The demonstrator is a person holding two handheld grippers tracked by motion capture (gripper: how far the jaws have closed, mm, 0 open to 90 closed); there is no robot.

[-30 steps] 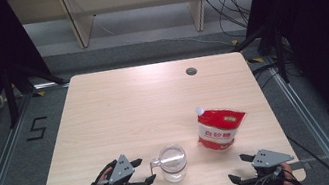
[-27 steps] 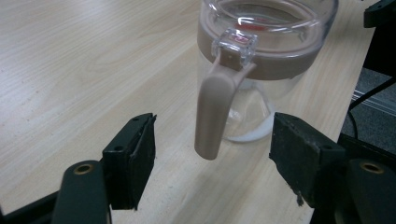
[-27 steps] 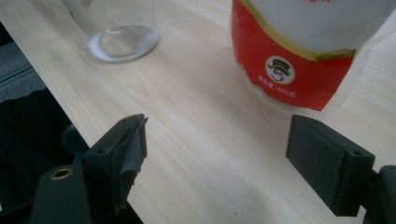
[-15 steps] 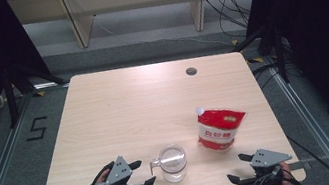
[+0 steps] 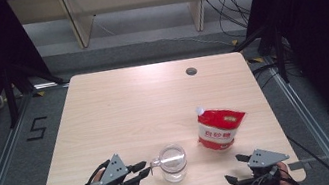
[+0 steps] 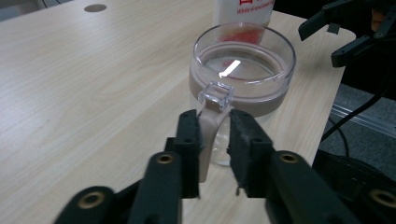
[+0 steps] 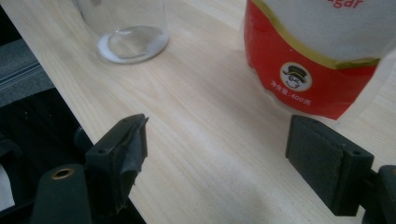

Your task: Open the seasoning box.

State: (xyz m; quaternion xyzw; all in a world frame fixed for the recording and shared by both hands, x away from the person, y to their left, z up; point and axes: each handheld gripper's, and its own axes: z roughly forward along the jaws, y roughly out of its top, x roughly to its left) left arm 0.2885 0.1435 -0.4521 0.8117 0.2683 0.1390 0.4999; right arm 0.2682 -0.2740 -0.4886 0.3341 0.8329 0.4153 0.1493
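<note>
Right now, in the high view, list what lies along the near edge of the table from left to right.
Left gripper with its black fingers closed on the handle → clear glass mug → red and white sugar pouch → right gripper, fingers apart.

Table (image 5: 155, 109) evenly lit from overhead with soft, faint shadows, surroundings dark; bright glare streak on the glass mug (image 6: 243, 70); high view soft and low in detail, near jaws in both gripper views blurred.

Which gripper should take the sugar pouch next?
Right. Right gripper is open beside the red sugar pouch; left gripper has just been closing its fingers on the glass mug's handle.
</note>
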